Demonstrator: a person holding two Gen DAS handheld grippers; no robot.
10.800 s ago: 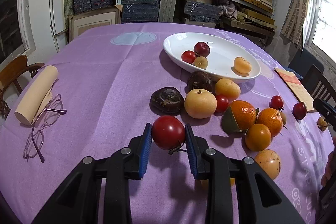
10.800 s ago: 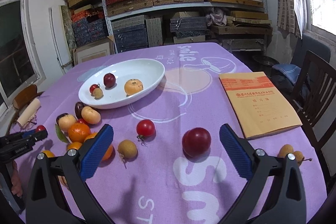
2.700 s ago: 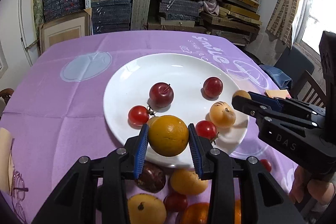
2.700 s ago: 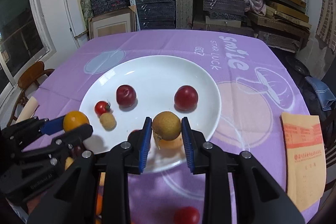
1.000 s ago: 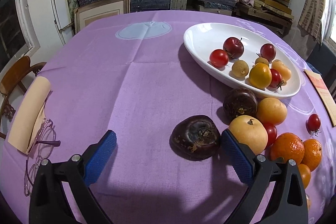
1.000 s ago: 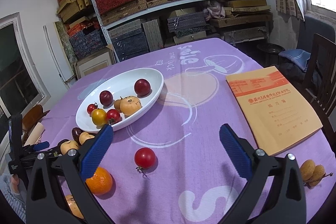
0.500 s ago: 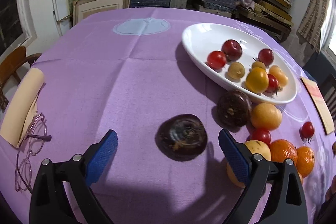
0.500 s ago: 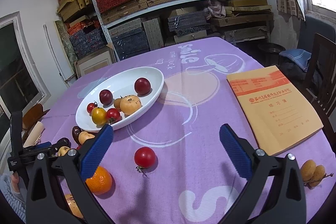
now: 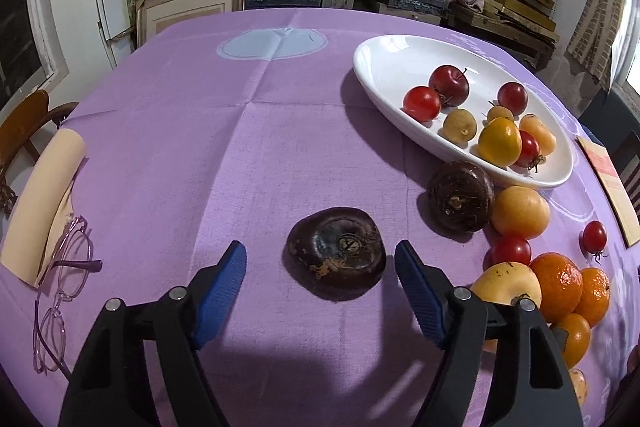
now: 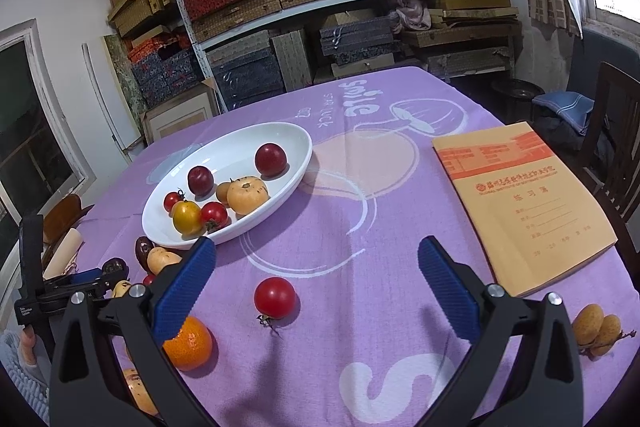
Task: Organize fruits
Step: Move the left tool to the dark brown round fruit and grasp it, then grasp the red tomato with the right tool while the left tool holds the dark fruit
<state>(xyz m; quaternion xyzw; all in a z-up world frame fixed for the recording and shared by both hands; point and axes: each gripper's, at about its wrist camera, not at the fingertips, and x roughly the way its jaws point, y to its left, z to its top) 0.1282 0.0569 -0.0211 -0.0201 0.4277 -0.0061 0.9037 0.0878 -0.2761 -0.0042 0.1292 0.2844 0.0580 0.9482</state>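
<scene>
Room: shelves stacked with boxes stand behind a table under a purple tablecloth (image 9: pixel 248 155).
Left gripper (image 9: pixel 320 267): jaws apart and just been closing in; a dark flattened fruit (image 9: pixel 337 251) lies between the blue pads, neither pad touching it.
Right gripper (image 10: pixel 316 267): jaws spread wide, nothing held; a red tomato (image 10: pixel 275 297) lies on the cloth between them.
Counts, left view: two dark fruits, the second one (image 9: pixel 460 201) at 2 o'clock from the first, just beside the plate rim; one pair of glasses (image 9: pixel 60 303) at 9 o'clock.
Plate: one white oval plate (image 9: pixel 384 67) holds eight fruits: two dark red plums, three red tomatoes, one yellow-orange fruit, a pale orange one, a small tan one in the right wrist view.
Loose pile: oranges and pale fruits at 3 o'clock of the left gripper; exact count unclear.
Others: one notebook (image 10: pixel 524 203), two tan fruits (image 10: pixel 596 327) at 4 o'clock.
Change: a second ago the left jaws stood wider around the same dark fruit; the right gripper is unchanged.
</scene>
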